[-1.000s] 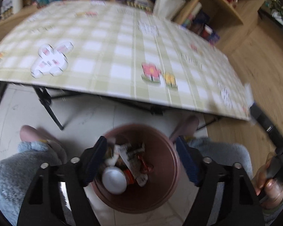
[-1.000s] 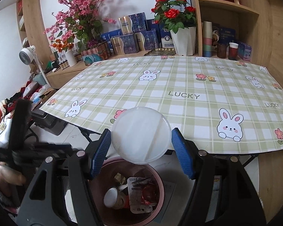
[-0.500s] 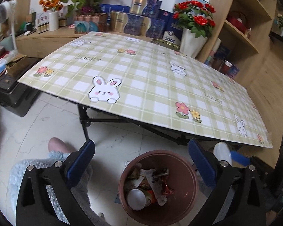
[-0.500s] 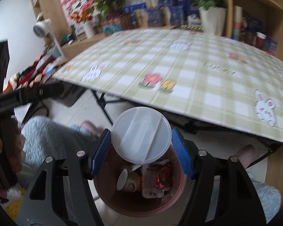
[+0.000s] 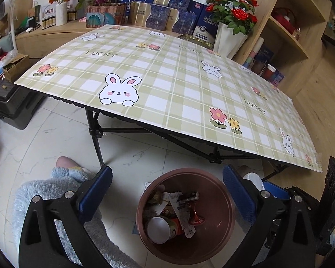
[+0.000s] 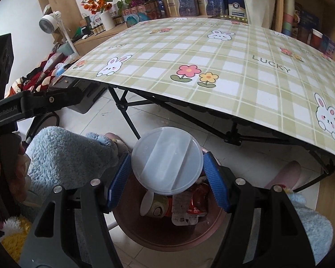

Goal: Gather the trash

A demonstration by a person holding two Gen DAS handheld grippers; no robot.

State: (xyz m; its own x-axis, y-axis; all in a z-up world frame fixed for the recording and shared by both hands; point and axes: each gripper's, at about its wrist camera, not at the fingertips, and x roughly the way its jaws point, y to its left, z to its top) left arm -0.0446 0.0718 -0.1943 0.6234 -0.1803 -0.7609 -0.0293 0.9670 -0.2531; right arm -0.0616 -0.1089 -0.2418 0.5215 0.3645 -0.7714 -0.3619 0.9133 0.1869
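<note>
Trash bin point(image 5: 214, 205), a brown round tub, is sitting on the pale tiled floor point(image 5: 55, 138) just in front of the table's near edge, between the person's knees. Inside it are lying a cup point(image 5: 160, 229) on its side, a white wrapper point(image 5: 178, 203) and a red wrapper point(image 5: 195, 217).

Left to right in the left wrist view: a fuzzy blue sleeve point(image 5: 55, 192) is showing at lower left; the left gripper point(image 5: 167, 194) is hanging above the bin with its jaws spread fully wide and nothing between them; the bin is lying under and slightly right of the gap between the fingers. At the far right edge part of the right gripper is coming into view.

In the right wrist view, the left gripper's black frame is crossing the left edge. The right gripper point(image 6: 166, 176) is clamping a round translucent lid point(image 6: 167, 160) by its rim, both blue pads point(image 6: 120, 183) pressing on opposite sides. The lid is being held flat-face toward the camera, directly over the bin's mouth and apart from the contents. Behind, the table point(image 6: 234, 67) is carrying a green checked cloth with rabbits and flowers.
</note>
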